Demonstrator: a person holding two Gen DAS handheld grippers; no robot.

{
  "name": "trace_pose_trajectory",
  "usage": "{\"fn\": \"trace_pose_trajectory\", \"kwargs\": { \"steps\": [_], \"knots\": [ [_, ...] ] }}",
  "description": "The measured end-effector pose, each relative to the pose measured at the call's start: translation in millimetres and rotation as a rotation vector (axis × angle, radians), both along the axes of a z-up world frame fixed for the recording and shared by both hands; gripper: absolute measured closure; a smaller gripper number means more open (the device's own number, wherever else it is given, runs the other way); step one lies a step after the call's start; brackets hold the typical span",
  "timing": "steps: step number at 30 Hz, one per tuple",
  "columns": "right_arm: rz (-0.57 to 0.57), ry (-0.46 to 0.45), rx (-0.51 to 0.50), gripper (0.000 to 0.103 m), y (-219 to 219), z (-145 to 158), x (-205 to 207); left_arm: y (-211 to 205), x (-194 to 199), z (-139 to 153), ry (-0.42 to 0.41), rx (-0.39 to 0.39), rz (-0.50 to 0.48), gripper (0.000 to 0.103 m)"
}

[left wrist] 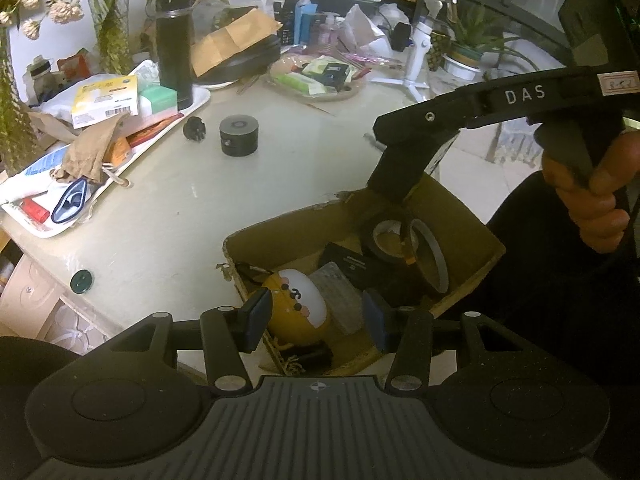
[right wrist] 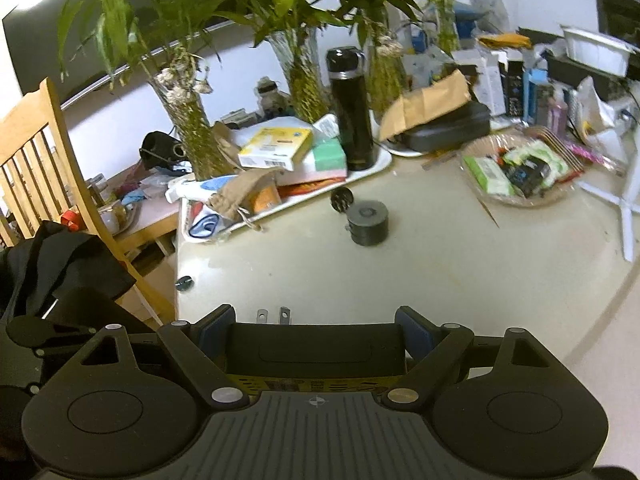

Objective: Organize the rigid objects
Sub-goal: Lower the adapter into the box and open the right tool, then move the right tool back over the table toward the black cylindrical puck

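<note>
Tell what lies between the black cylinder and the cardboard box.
Nothing: the table from cylinder to box is bare, in the left wrist view.

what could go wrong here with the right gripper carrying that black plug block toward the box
The black power adapter fills the right gripper nearly edge to edge, so a slight tilt could let it slip. The cardboard box already holds tape rolls and a yellow round toy, so the adapter may land on them.

Right gripper [right wrist: 316, 328] is clamping a black power adapter [right wrist: 316, 350], its 2 prongs [right wrist: 274, 315] pointing forward over the table [right wrist: 460, 272]. Black cylinder [right wrist: 367, 222] and small black plug [right wrist: 341, 200] are sitting mid-table, near the white tray [right wrist: 384, 162].
</note>
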State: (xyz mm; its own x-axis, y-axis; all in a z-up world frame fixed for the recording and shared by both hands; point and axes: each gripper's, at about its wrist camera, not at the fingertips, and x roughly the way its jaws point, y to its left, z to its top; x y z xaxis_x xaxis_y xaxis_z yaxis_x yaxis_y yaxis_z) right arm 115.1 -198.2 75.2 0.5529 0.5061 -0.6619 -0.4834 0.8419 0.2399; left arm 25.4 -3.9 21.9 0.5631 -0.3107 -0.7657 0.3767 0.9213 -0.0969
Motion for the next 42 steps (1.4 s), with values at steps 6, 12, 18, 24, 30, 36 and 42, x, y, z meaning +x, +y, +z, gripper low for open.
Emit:
{"fn": "trace_pose_trajectory", "kwargs": {
  "steps": [6, 12, 18, 24, 30, 36, 42],
  "knots": [
    [0.015, -0.009, -0.032, 0.008, 4.3, -4.1, -2.0, 1.9, -0.6, 1.3, -0.002, -0.004, 0.007, 0.054],
    [0.018, 0.008, -0.071, 0.004, -4.4, -10.5, -12.8, 1.5, -0.2, 1.4, -0.003, -0.005, 0.007, 0.054],
    [-0.002, 0.03, -0.092, 0.0, -17.1, -15.3, -19.1, 1.9, 1.0, 3.4, -0.007, -0.007, 0.012, 0.054],
    [-0.028, 0.061, -0.109, 0.0, -25.7, -23.8, -22.2, 3.1, 4.1, 6.5, -0.015, -0.005, 0.02, 0.054],
    [-0.035, 0.076, -0.106, 0.0, -28.1, -28.5, -24.1, 4.5, 8.0, 9.5, -0.029, -0.005, 0.028, 0.054],
    [-0.044, 0.082, -0.091, 0.0, -29.4, -28.3, -19.8, 5.0, 12.8, 11.2, -0.039, -0.009, 0.041, 0.054],
    [-0.051, 0.091, -0.071, 0.0, -30.5, -28.5, -13.6, 5.9, 18.2, 10.5, -0.044, -0.012, 0.049, 0.054]
  ]
}}
